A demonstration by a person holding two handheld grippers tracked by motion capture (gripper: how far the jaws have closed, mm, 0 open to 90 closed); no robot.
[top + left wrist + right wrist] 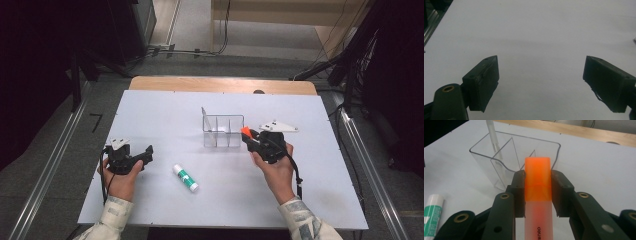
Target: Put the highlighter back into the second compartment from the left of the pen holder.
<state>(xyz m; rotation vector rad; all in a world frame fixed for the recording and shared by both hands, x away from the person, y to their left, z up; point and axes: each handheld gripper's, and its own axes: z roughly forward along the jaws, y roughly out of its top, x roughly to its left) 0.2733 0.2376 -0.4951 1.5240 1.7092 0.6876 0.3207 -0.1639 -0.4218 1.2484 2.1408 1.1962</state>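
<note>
My right gripper [537,183] is shut on an orange highlighter [537,177], its cap pointing toward a clear plastic organizer [506,157]. In the high view the right gripper [250,136] holds the highlighter [246,131] just right of the organizer [223,131], above the table. A thin white pen [492,132] stands in the organizer's left compartment. My left gripper [540,82] is open over bare white table, nothing between its fingers; in the high view this left gripper [147,152] rests at the left. A white and green glue stick [185,178] lies on the table between the hands.
The white table top [165,115] has a wooden strip [222,85] along its far edge. Dark equipment and cables stand beyond the table on the floor. A glue stick [431,216] end lies at the lower left of the right gripper view.
</note>
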